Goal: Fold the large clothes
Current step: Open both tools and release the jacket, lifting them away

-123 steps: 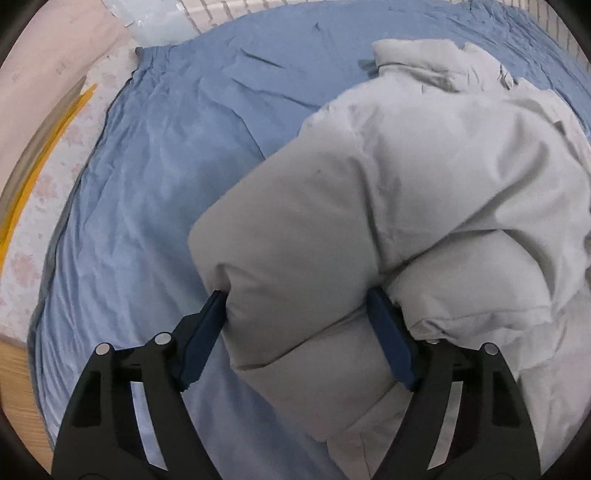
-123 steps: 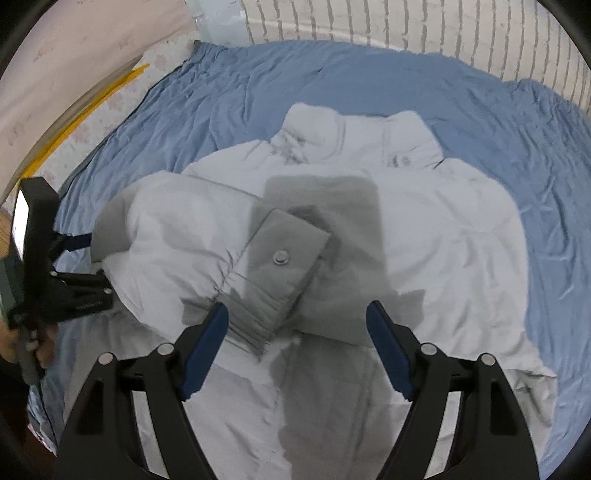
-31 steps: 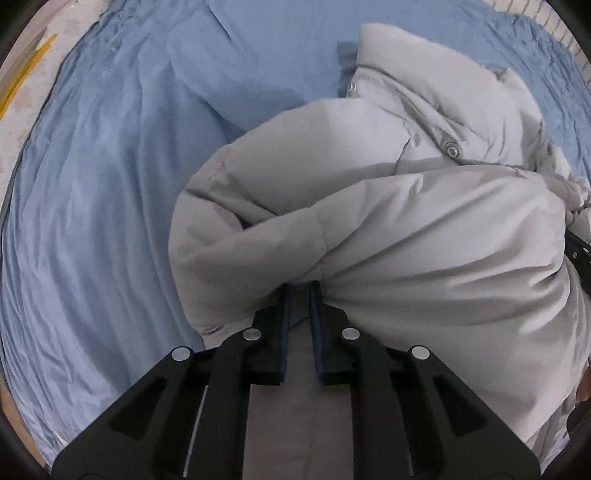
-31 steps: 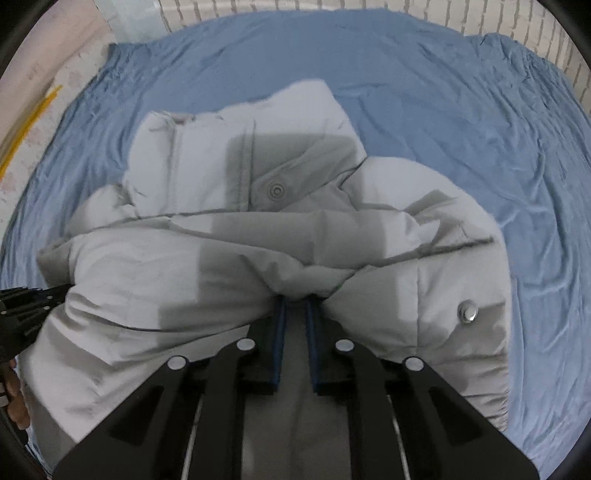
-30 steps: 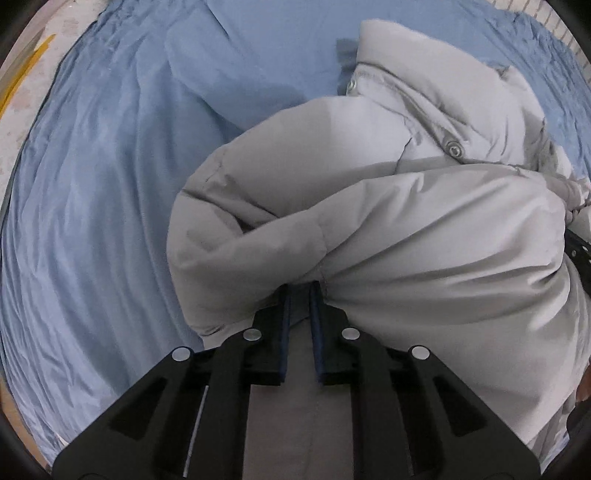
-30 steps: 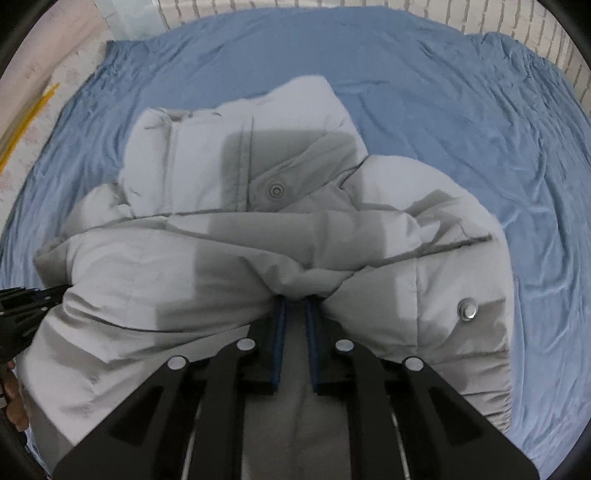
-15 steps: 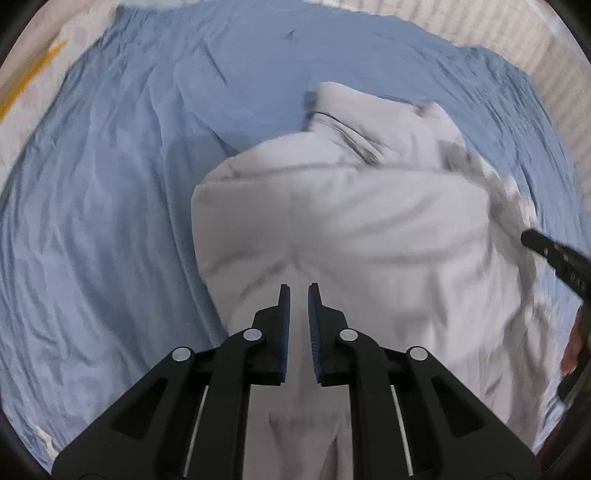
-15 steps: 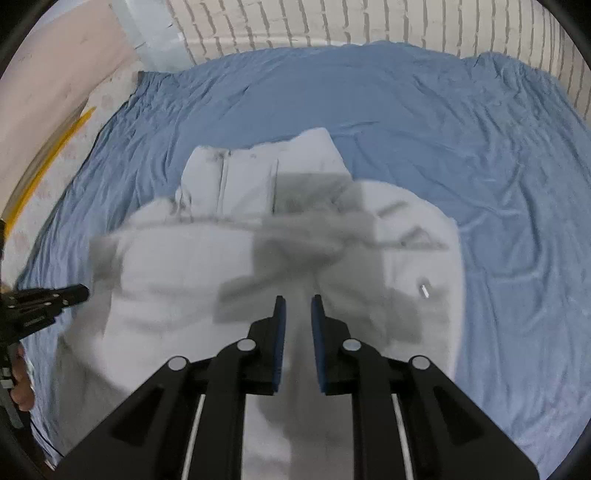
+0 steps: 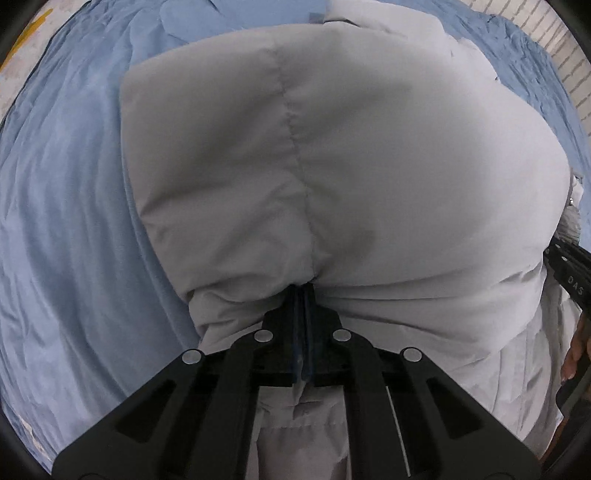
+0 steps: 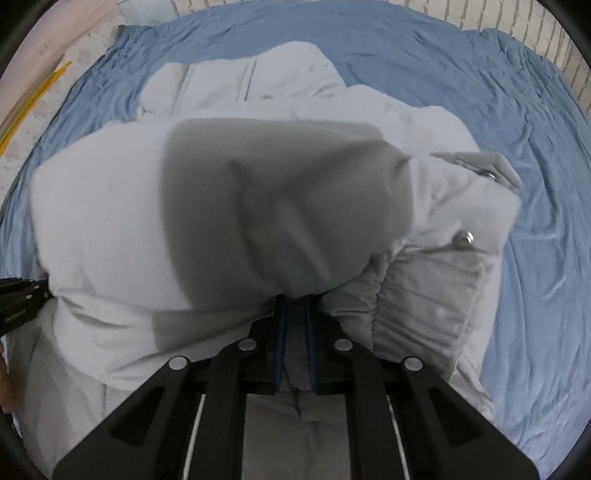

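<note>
While both grippers point steeply down at the bed, the pale grey puffer jacket [image 9: 369, 155] sits bunched in the middle of the blue sheet [image 9: 66, 206]; sheet is wrinkled and shows on every side of the jacket; at far left of the right wrist view, a yellow strip [image 10: 33, 99] runs along a pale patterned edge beyond the sheet.

Left gripper [image 9: 303, 295]: jaws closing, blue pads almost together with a pinch of jacket fabric clamped between them; a puffy fold of the jacket bulges right above the fingertips, seam running up its middle; the flatter lower layer of the jacket lies under the gripper body; the right gripper's black frame pokes in at the right edge of this view, with part of a hand [image 9: 576, 350] beside it.

Right gripper [image 10: 295, 299]: jaws closing too, pads narrow with grey fabric caught between them; the fold above it carries a dark square shadow; collar [image 10: 236, 85] lies flat at the top toward the far side of the bed; two metal snaps show on the right part of the jacket, one on a flap [image 10: 491, 173], one lower [image 10: 463, 238]; a gathered cuff sits just right of the gripper; white brick wall [image 10: 517, 29] behind the bed, upper right.
</note>
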Demonstrator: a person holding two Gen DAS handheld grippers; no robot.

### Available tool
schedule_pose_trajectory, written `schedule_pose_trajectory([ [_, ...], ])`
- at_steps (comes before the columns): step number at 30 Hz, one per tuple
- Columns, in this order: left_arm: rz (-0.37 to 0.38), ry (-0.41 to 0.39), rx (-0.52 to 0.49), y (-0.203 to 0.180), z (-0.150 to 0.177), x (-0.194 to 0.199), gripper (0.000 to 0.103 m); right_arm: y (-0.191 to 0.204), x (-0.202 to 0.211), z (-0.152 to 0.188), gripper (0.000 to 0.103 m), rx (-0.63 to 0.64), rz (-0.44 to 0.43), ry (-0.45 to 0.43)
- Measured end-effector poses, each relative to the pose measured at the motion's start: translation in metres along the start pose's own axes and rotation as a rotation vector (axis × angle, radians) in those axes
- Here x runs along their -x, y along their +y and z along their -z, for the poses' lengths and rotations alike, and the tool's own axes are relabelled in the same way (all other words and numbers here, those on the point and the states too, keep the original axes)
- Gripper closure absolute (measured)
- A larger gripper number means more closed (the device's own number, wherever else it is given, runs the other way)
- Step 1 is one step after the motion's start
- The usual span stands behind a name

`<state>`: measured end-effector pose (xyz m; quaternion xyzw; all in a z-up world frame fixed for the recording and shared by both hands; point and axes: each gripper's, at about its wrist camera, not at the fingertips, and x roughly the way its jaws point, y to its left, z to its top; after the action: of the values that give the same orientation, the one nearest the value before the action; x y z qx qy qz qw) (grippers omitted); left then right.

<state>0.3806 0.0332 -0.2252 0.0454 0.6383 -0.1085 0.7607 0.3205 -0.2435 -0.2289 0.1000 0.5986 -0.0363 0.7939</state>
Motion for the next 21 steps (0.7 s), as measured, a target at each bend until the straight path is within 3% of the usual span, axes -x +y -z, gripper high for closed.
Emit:
schedule_pose_trajectory([
  [5,-0.016,-0.025,-0.006,-0.002,0.008,0.01,0.098,0.004,0.006,0.004,0.095,0.04,0.026,-0.012],
  [7,-0.074,-0.061,-0.036,-0.008,0.021,0.028,0.097,0.002,0.022,0.011,0.089,0.057,0.013,-0.051],
  [9,-0.104,-0.117,-0.084,-0.016,0.04,0.049,0.088,-0.001,0.05,0.031,0.076,0.054,-0.017,-0.128],
  [11,-0.117,-0.164,-0.119,-0.022,0.061,0.068,0.063,-0.01,0.075,0.055,0.065,0.024,-0.034,-0.185],
  [13,-0.125,-0.193,-0.135,-0.024,0.086,0.083,0.051,-0.022,0.093,0.086,0.064,-0.025,-0.038,-0.212],
  [16,-0.095,-0.196,-0.126,-0.022,0.122,0.096,0.049,-0.037,0.098,0.122,0.064,-0.089,-0.037,-0.188],
  [21,-0.115,-0.224,-0.091,-0.001,0.175,0.12,0.045,-0.055,0.102,0.182,0.064,-0.141,-0.016,-0.153],
])
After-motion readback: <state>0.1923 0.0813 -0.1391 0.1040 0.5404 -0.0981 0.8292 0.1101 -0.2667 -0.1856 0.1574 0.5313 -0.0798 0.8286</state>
